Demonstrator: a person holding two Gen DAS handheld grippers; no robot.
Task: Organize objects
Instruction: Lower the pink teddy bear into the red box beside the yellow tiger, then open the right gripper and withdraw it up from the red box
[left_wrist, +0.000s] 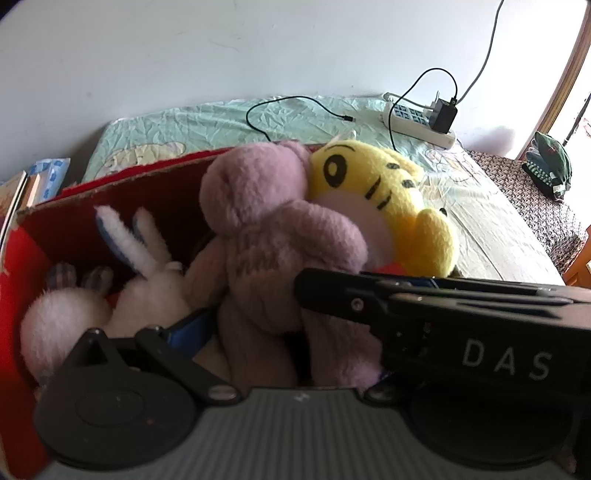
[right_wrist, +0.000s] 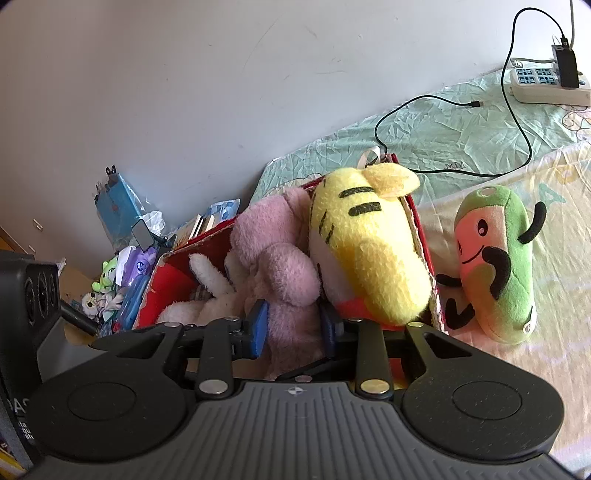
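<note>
My right claw (right_wrist: 293, 326) clamped on pink bear (right_wrist: 280, 273) in red box (right_wrist: 168, 275); left claw (left_wrist: 258, 332) state unclear.

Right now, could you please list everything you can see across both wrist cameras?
Box: one, red, on the bed.
Pink bear: one, in the box, between the right tongs' pads.
Yellow striped toy: one, in the box, right of the bear.
White rabbit: one, in the box, left of the bear.
Green toy: one, green and pink, on the bed outside the box.
Power strip: one, white, far side of the bed, black charger plugged in.
Clutter: several small items, beside the bed by the wall.
Left tongs: black.
Right tongs: black, blue pads.
</note>
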